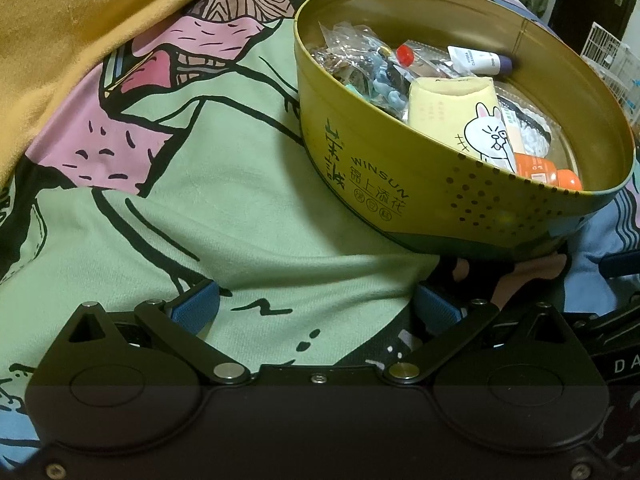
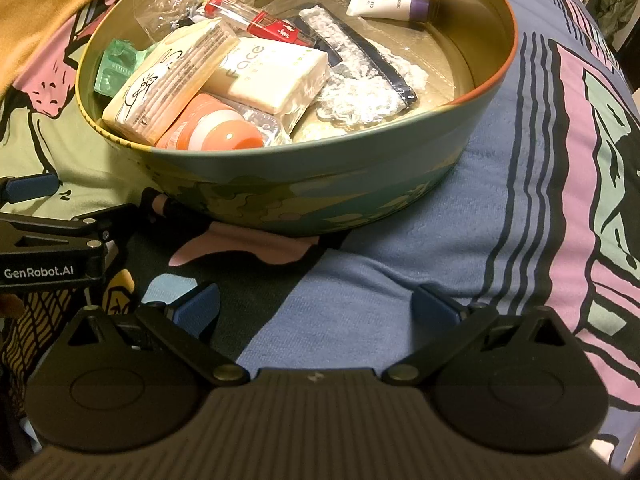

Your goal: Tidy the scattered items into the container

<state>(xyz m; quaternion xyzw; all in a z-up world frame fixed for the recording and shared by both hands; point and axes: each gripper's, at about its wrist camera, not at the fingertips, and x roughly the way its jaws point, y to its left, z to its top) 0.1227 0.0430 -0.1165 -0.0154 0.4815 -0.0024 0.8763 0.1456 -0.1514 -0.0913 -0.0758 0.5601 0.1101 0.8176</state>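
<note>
Your left gripper (image 1: 316,308) and right gripper (image 2: 316,306) both sit low over the patterned bedspread (image 2: 400,280), jaws spread and empty. The round tin (image 2: 300,168) rests just ahead, already holding tissue packs, tubes and sachets. No loose items show on the bedspread, so tidying looks finished. Next, scan the bedspread's edges for stragglers.

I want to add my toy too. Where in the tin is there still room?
The tin's bare floor lies by the right wall, between the white tube and lace pouch. The left side is crowded with packets.
</note>
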